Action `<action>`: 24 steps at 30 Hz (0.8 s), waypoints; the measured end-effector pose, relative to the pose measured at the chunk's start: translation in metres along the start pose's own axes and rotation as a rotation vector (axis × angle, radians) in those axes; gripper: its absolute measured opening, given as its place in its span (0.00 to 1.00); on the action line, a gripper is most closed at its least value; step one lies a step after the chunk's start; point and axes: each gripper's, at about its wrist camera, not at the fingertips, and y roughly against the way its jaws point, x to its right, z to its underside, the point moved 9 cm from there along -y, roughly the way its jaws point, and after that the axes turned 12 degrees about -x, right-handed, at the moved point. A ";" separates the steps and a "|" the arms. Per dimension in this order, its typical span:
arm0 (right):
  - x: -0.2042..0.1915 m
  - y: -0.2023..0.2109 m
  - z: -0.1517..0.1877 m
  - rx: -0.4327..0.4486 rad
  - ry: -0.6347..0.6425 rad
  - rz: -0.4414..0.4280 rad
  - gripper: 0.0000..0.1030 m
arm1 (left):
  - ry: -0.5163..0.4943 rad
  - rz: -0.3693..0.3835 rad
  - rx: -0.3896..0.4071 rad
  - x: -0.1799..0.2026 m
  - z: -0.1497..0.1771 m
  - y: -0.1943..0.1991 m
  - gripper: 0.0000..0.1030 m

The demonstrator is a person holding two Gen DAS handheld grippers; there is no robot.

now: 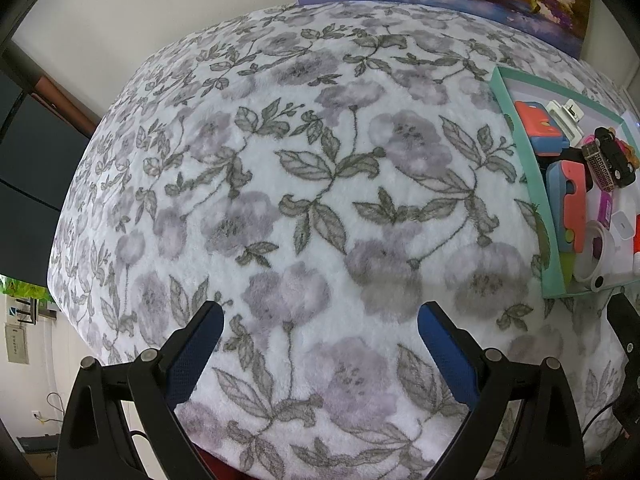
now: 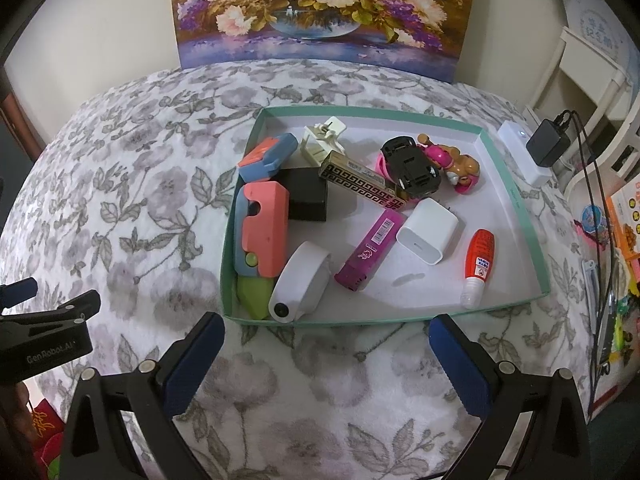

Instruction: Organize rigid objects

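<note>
Both grippers were hanging over the floral blanket (image 2: 132,184) with nothing in them: the right gripper (image 2: 326,344) had its blue pads spread wide just short of the near wall of the teal box (image 2: 516,208), and the left gripper (image 1: 320,332) was spread just as wide, well off to the box's left over bare fabric.

Honestly it looked pretty much done to me. Everything rigid I could spot was already inside the box: the coral-and-blue toy (image 2: 262,236) along its left wall, a white band-shaped thing (image 2: 300,284) at its near-left corner, the purple lighter (image 2: 370,250), white charger cube (image 2: 428,232), red correction-fluid bottle (image 2: 478,264), gold patterned case (image 2: 362,184), black block (image 2: 306,194), black toy car (image 2: 410,168) and pink pup figure (image 2: 452,168) toward its far side. Nothing loose showed on the blanket around the box, so probably nothing was left, unless they wanted that jumble tidied.
</note>
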 end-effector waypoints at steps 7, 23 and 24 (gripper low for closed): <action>-0.001 -0.001 0.000 -0.003 0.006 0.002 1.00 | 0.001 0.000 0.000 0.000 0.000 0.000 0.95; 0.000 -0.003 0.001 -0.007 0.009 0.003 1.00 | 0.002 0.000 -0.003 0.001 0.000 -0.001 0.95; 0.000 -0.003 0.001 -0.007 0.009 0.003 1.00 | 0.003 0.000 -0.004 0.000 0.001 -0.001 0.95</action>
